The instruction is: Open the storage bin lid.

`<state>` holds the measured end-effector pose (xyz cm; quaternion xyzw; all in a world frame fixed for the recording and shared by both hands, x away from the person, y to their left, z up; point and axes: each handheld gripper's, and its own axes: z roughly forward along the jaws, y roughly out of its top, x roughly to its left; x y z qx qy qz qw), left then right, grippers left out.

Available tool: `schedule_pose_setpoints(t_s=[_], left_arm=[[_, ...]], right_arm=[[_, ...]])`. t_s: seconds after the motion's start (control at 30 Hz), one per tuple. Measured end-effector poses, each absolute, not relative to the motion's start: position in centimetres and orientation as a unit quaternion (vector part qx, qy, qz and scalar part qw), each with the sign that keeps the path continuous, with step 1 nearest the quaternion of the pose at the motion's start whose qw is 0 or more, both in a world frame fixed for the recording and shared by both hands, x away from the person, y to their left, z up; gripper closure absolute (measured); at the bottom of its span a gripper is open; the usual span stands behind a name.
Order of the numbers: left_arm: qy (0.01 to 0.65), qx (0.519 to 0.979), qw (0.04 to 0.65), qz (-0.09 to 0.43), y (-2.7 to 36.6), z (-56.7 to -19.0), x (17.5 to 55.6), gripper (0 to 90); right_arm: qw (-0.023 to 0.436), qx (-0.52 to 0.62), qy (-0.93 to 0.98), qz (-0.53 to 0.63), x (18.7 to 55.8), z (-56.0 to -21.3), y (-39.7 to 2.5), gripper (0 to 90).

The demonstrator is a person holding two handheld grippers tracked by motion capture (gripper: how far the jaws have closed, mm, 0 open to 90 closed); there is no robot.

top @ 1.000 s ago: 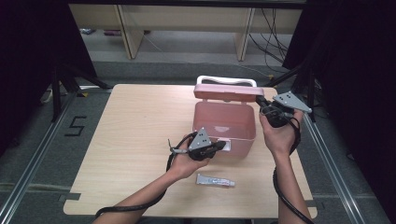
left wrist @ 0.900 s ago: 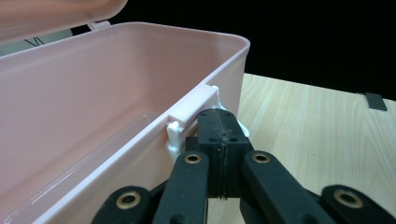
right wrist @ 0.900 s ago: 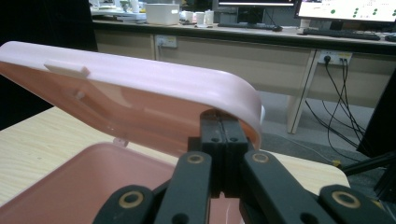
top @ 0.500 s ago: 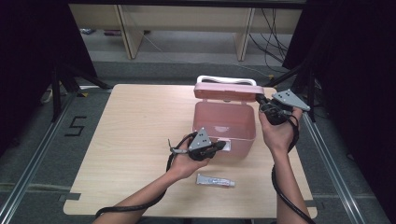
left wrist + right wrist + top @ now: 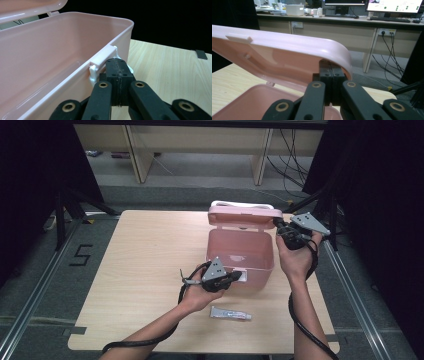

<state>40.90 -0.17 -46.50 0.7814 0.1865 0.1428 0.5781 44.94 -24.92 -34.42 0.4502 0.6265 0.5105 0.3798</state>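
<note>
pink box [image 5: 240, 257] between closed hand-held grippers: left [image 5: 234, 279] at front latch, right [image 5: 278, 225] under lid (raised)

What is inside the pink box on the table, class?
The pink box stands open, its lid raised. The inside that can be seen is bare pink plastic, with nothing lying in it. The floor just behind the near wall is hidden.

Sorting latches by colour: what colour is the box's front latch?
White, on the pink box; the latch shows best in the left gripper view.
</note>
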Motion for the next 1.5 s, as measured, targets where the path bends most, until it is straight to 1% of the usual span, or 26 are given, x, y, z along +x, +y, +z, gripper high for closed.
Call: schedule_pose_setpoints(t_s=[0.13,0.4,0.57,1.07,1.5], left_arm=[[0.186,0.782,0.577,0.143,-0.2,-46.5,40.9,89.8],[0.186,0.782,0.577,0.142,-0.2,-46.5,40.9,89.8],[0.186,0.782,0.577,0.142,-0.2,-46.5,40.9,89.8],[0.183,0.782,0.578,0.142,-0.2,-46.5,41.0,89.8],[0.187,0.781,0.579,0.141,-0.2,-46.5,40.9,89.8]], right_arm=[[0.375,0.463,0.620,0.510,45.3,-34.4,-24.8,90.0],[0.385,0.461,0.616,0.510,46.3,-34.3,-24.7,90.0],[0.381,0.466,0.613,0.511,46.7,-34.3,-24.5,90.0],[0.394,0.475,0.601,0.508,48.0,-34.3,-24.2,90.0],[0.396,0.477,0.605,0.500,48.9,-34.4,-24.3,90.0]])
